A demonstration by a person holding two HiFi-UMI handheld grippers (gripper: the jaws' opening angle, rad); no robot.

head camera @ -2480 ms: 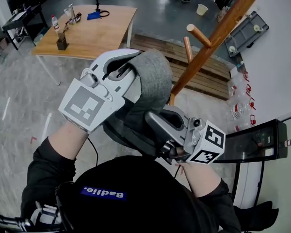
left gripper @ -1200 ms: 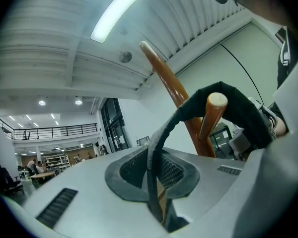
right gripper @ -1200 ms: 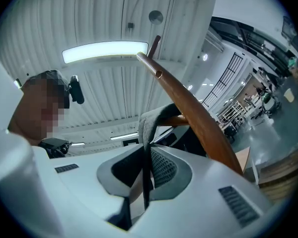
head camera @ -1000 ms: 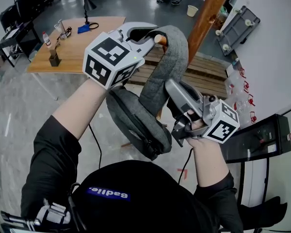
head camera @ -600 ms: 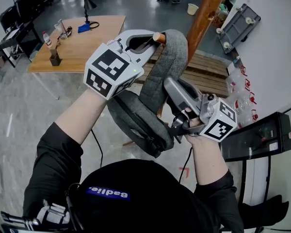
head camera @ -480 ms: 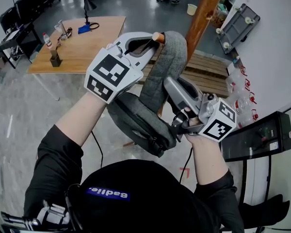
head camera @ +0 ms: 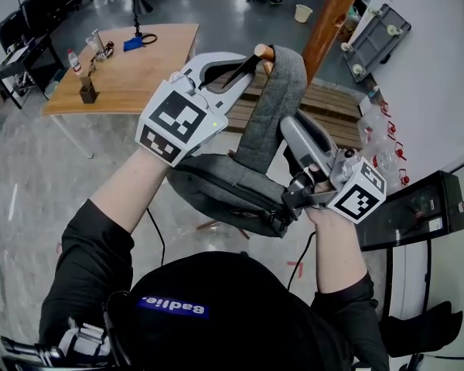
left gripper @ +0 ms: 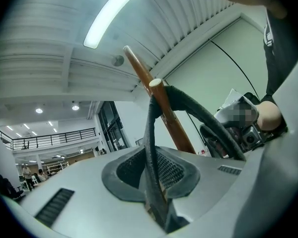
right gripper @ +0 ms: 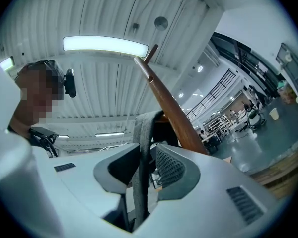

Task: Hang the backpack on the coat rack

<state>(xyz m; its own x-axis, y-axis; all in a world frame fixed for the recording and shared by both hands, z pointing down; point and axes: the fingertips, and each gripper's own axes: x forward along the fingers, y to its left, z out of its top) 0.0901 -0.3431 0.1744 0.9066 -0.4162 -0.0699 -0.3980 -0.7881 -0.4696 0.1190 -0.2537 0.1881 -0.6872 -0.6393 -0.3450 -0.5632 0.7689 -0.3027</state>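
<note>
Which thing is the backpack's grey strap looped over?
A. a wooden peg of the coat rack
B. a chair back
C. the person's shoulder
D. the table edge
A: the head view shows the strap bent over the tip of the wooden peg.

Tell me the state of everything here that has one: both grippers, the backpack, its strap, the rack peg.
Left gripper: shut on the strap.
Right gripper: shut on the strap.
Strap: looped over the peg, taut.
Peg: tip showing past the strap.
Backpack: held in the air, lying nearly flat under the grippers.
</note>
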